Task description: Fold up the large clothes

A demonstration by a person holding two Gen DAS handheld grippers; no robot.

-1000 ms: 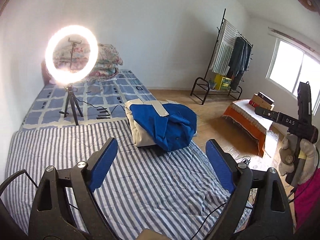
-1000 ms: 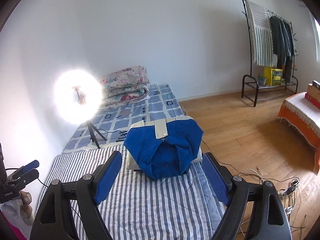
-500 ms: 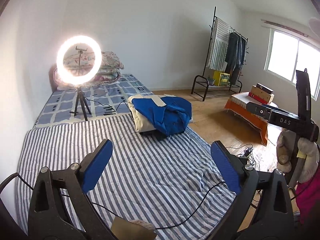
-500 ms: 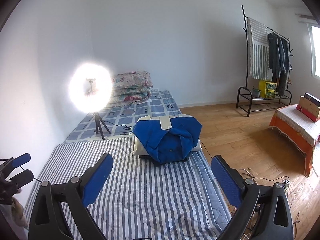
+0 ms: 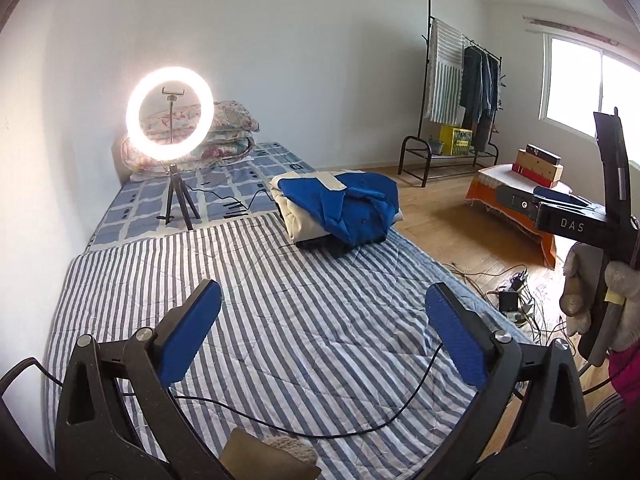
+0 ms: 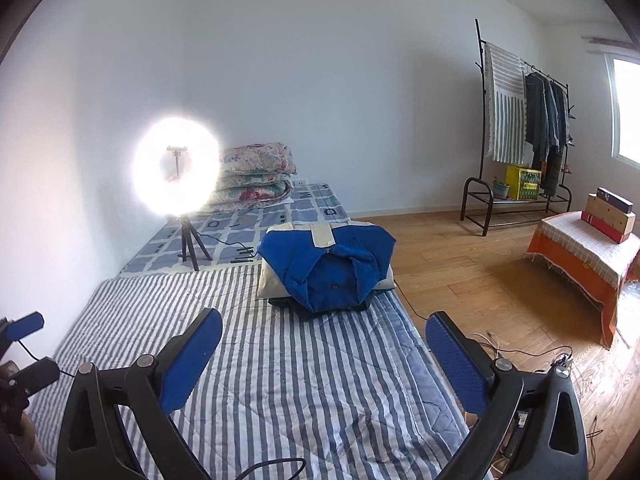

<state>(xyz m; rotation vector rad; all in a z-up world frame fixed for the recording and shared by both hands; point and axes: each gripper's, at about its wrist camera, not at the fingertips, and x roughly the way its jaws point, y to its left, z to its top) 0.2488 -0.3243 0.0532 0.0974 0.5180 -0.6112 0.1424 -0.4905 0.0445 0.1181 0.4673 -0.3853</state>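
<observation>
The striped bed (image 5: 304,320) fills both views. At twelve o'clock on it lies the blue jacket (image 6: 332,268), folded atop a cream garment (image 5: 298,220). It looks soft, bulky and light; a hem or collar edge seems the best hold. The left tool (image 5: 320,336) and right tool (image 6: 324,356) gape wide, holding nothing.

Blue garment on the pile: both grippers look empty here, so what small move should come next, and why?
Probably bring both open grippers, left and right, forward toward the blue garment. It lies crumpled atop the folded pile at the far end of the striped mattress, beyond either gripper.
</observation>
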